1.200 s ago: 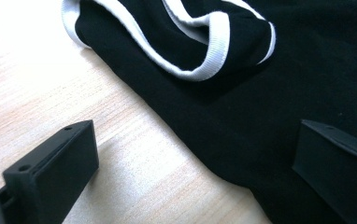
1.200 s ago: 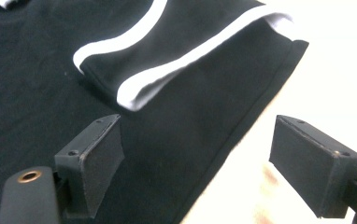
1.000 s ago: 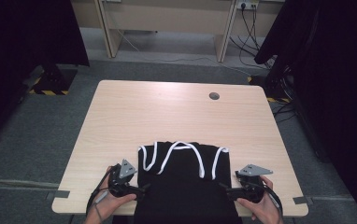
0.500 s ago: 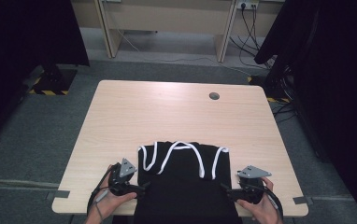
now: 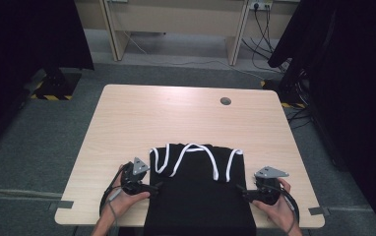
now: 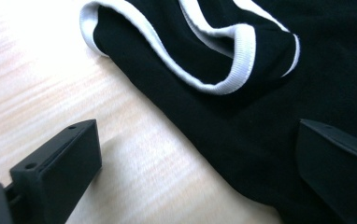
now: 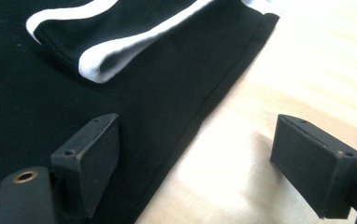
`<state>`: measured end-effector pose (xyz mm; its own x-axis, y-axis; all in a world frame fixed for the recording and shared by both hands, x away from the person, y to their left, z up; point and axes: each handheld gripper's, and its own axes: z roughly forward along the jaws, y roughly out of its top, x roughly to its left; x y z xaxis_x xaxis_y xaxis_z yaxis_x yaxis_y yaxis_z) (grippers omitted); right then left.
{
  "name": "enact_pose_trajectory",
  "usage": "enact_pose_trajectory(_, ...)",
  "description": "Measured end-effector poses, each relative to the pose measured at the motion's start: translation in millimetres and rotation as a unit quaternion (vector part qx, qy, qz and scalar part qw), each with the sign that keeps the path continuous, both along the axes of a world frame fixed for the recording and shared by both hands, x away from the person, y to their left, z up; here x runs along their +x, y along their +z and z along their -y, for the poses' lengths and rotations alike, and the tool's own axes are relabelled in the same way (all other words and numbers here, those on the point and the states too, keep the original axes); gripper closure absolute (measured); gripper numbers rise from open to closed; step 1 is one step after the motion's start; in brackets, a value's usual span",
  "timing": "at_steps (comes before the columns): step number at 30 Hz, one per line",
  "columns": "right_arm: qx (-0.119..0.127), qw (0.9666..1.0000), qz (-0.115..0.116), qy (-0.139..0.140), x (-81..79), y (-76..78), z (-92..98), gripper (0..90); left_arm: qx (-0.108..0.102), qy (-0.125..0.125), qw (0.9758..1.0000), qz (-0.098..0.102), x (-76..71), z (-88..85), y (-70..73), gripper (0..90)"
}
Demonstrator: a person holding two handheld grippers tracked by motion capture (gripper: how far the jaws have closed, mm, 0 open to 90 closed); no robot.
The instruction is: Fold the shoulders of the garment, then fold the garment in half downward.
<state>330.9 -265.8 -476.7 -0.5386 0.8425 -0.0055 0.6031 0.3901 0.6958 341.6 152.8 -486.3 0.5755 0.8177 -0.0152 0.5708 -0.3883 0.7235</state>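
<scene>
Grippers straddling a black tank top's side edges

Soft black knit tank top [image 5: 198, 191] with ribbed white trim lies flat on pale woodgrain table [image 5: 176, 118]; left gripper [image 5: 152, 187] and right gripper [image 5: 241, 191] both released, blocky jaws spread.

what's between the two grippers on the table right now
In the high view, the black garment with white trim lies between the left gripper and the right gripper, each open at one side edge.

Black garment [image 5: 198, 196] with white trim — flat on the table's near edge, hanging over it
</scene>
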Motion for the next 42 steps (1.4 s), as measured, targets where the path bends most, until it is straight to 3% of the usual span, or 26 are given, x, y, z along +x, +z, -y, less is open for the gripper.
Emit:
enact_pose_trajectory(12, 0.0, 0.9999, -0.001, -0.015, 17.9, 0.4, 7.2, 16.8, 0.0, 0.009, 1.0, 0.0, 17.7, 7.1, 0.0, 0.1)
enact_pose_trajectory(20, 0.001, 0.9997, 0.002, -0.024, 16.6, 0.0, 7.6, 16.8, -0.001, 0.011, 0.9999, -0.001, 19.7, 7.6, 0.0, 0.0)
enact_pose_trajectory(23, 0.005, 0.9999, -0.002, -0.016, 14.7, 0.4, 8.3, 16.4, -0.004, 0.006, 1.0, -0.002, 19.2, 7.2, 0.2, 0.0)
enact_pose_trajectory(29, 0.03, 0.9994, 0.002, -0.015, 12.0, 4.8, 13.3, 16.6, -0.035, -0.012, 0.9993, -0.005, 12.5, 4.5, 1.2, 1.5)
enact_pose_trajectory(42, 0.05, 0.9986, 0.013, -0.011, 11.7, 12.0, 16.1, 16.4, -0.052, -0.004, 0.9986, -0.011, 7.6, -0.1, 1.3, 1.3)
